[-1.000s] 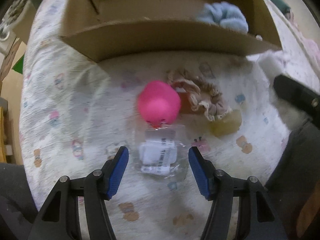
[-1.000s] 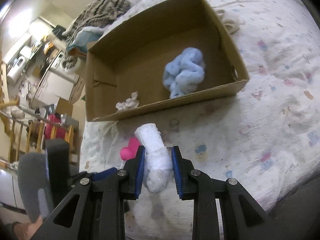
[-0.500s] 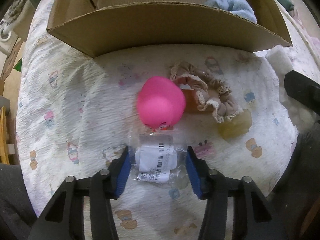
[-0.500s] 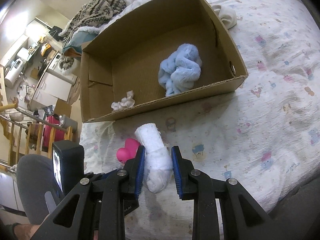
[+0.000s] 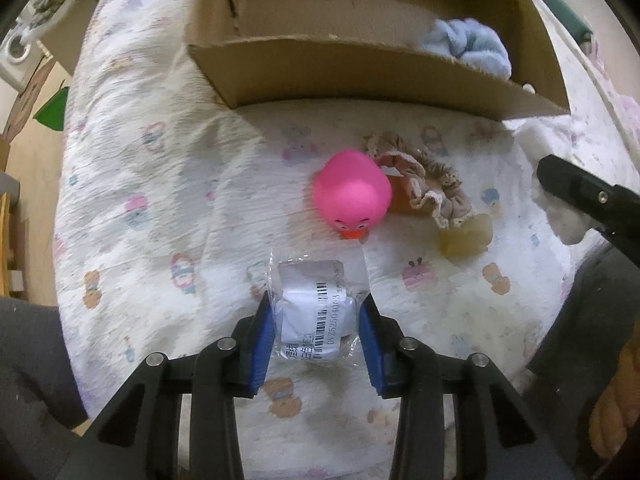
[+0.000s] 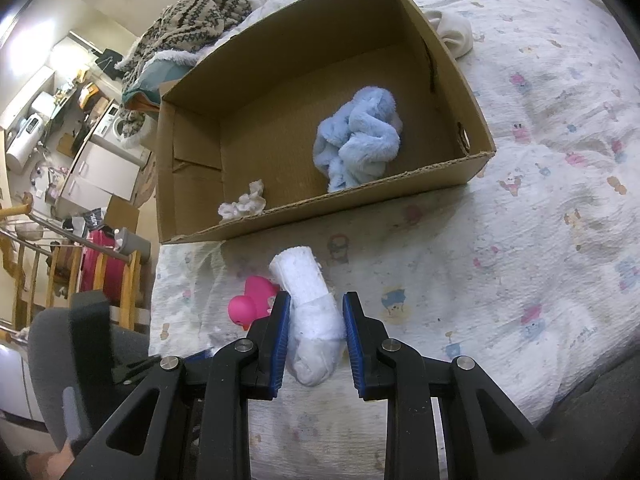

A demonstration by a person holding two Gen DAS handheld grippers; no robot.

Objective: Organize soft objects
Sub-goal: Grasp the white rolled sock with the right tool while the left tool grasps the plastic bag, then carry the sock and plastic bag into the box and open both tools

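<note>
My left gripper [image 5: 318,322] is shut on a clear plastic packet [image 5: 316,310] with a white barcode label, just above the bed. Beyond it lie a pink rubber duck [image 5: 352,196], a beige lace scrunchie [image 5: 428,178] and a yellowish sponge [image 5: 466,234]. My right gripper [image 6: 314,328] is shut on a rolled white towel [image 6: 310,300] and holds it above the bed in front of the cardboard box [image 6: 440,56]. The box holds a fluffy blue cloth [image 6: 358,142] and a small white crumpled piece [image 6: 244,204]. The duck shows left of the towel [image 6: 252,304].
The bed sheet [image 6: 540,220] is white with small cartoon prints. A white sock [image 6: 454,32] lies behind the box. A patterned blanket pile [image 6: 188,20] lies at the far left of the bed. A person's grey-clad leg [image 5: 28,360] is at the bed's edge.
My left gripper moved forward around the plastic packet and closed on it. My right gripper lifted slightly with the white towel, so the box interior shows more.
</note>
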